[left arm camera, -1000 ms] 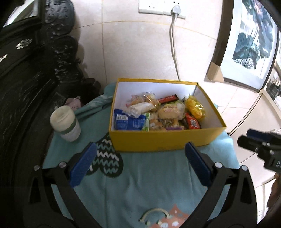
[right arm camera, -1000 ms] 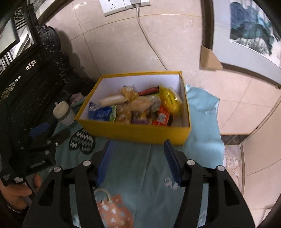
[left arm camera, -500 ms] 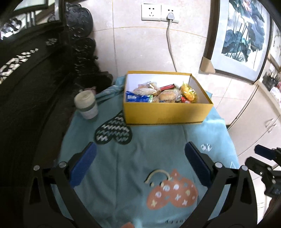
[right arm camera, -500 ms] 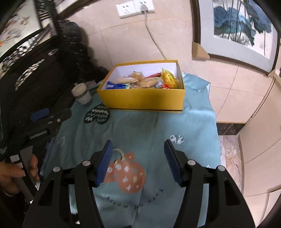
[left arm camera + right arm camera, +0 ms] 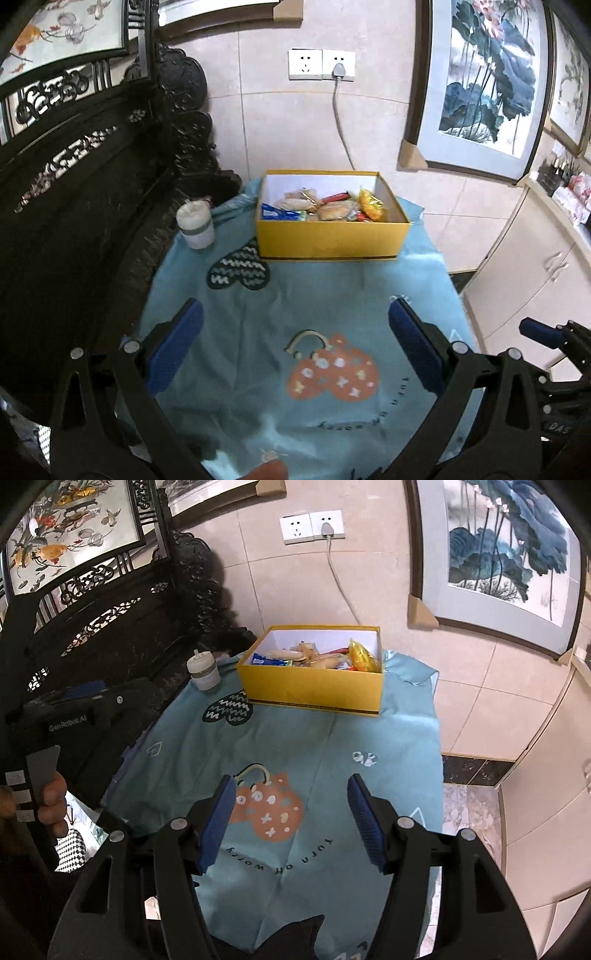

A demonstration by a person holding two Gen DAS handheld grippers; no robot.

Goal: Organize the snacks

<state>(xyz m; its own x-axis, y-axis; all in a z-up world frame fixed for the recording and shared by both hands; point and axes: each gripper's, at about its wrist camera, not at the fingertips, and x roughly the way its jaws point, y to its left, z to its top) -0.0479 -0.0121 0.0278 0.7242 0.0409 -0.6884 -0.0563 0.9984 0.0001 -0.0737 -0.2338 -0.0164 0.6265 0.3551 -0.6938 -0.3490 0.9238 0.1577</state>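
Nearest the left wrist camera, the left gripper hangs over the teal cloth with its blue-padded fingers spread wide and nothing between them. The right gripper is likewise parted and empty, its blue fingers apart above the orange heart print on the same cloth. Each gripper shows in the other's view: the right one sits at the far right edge of the left camera, and the left one, held in a hand, sits at the left edge of the right camera.

Further along the cloth lies a dark heart print with white zigzags, just in front of the box's near left corner. The yellow box stands upright on the far end of the cloth, open at the top, well apart from both grippers. The snacks all lie inside it in one heap (a blue packet at the left, pale wrapped pastries in the middle, a red bar behind, a yellow-orange bag at the right). A lidded white cup stands to the left of the box, apart from it.

Behind everything, a grey cord runs down the tiled wall from a socket, with dark carved furniture at the left and a framed lotus painting at the right.
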